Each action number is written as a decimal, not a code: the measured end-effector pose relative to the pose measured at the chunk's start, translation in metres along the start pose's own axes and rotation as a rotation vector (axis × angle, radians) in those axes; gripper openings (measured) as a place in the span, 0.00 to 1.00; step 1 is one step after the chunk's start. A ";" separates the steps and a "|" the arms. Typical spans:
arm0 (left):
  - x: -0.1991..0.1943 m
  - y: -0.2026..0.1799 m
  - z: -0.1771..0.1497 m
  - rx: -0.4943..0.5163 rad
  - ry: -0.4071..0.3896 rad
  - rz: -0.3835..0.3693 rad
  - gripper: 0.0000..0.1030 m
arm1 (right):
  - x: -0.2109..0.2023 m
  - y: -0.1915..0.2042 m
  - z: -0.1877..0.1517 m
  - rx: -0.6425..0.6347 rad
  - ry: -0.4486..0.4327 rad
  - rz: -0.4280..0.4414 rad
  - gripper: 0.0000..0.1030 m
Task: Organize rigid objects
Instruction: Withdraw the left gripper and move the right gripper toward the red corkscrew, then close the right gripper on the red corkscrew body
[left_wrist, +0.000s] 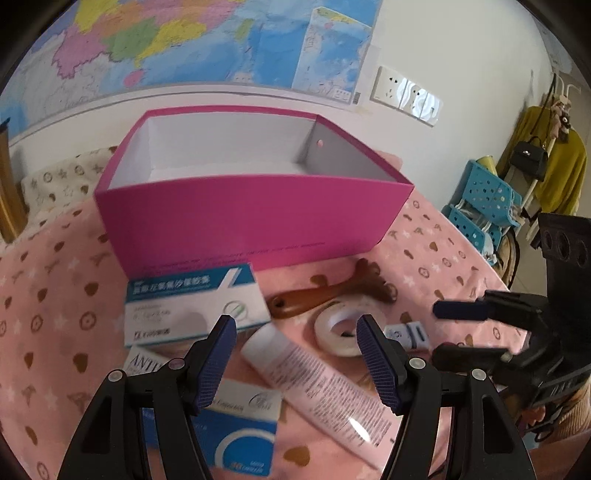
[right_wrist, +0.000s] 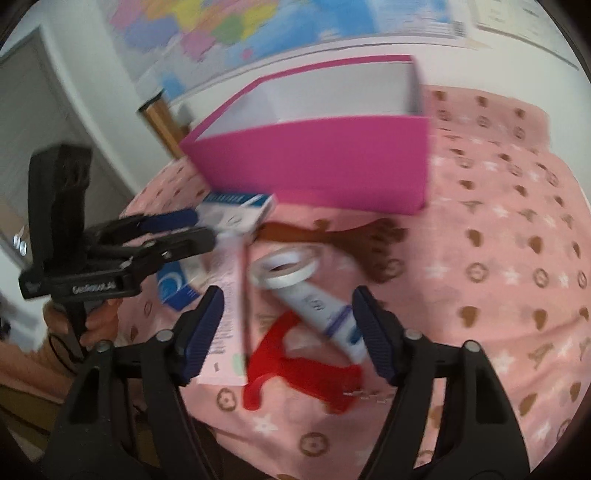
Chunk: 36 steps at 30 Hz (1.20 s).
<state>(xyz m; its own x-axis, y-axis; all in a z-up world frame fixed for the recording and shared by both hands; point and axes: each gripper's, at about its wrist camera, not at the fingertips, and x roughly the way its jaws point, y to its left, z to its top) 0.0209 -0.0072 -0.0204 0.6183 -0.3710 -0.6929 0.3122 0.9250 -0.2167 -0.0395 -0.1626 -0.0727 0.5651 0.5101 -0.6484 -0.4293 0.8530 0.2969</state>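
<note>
pink box (left_wrist: 243, 218) stands unfilled on the blanket (left_wrist: 55, 295); items lie loose before it. left gripper (left_wrist: 295, 354) and right gripper (right_wrist: 288, 332) both gape wide, holding nothing. judged step: first pick. next: close on the pink tube (left_wrist: 314, 384).

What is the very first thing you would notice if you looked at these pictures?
The big open bright-pink cardboard box stands out first, sitting empty at the back of the pink patterned blanket. In front of it lies a jumble: a blue-and-white medicine carton, a white roll of tape and a red plastic piece. Above, a colourful wall map.
</note>
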 end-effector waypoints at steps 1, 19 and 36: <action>-0.002 0.002 -0.002 -0.005 0.000 0.004 0.67 | 0.005 0.007 -0.001 -0.021 0.014 0.017 0.59; 0.007 -0.050 -0.031 0.135 0.087 -0.160 0.67 | -0.022 -0.038 -0.047 0.149 0.014 -0.115 0.58; 0.025 -0.072 -0.037 0.179 0.159 -0.226 0.67 | -0.021 -0.029 -0.047 0.099 -0.038 -0.102 0.07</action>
<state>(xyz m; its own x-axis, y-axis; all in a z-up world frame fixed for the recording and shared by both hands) -0.0128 -0.0801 -0.0477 0.4029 -0.5343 -0.7431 0.5590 0.7865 -0.2624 -0.0719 -0.2033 -0.1009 0.6290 0.4227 -0.6524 -0.2977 0.9063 0.3001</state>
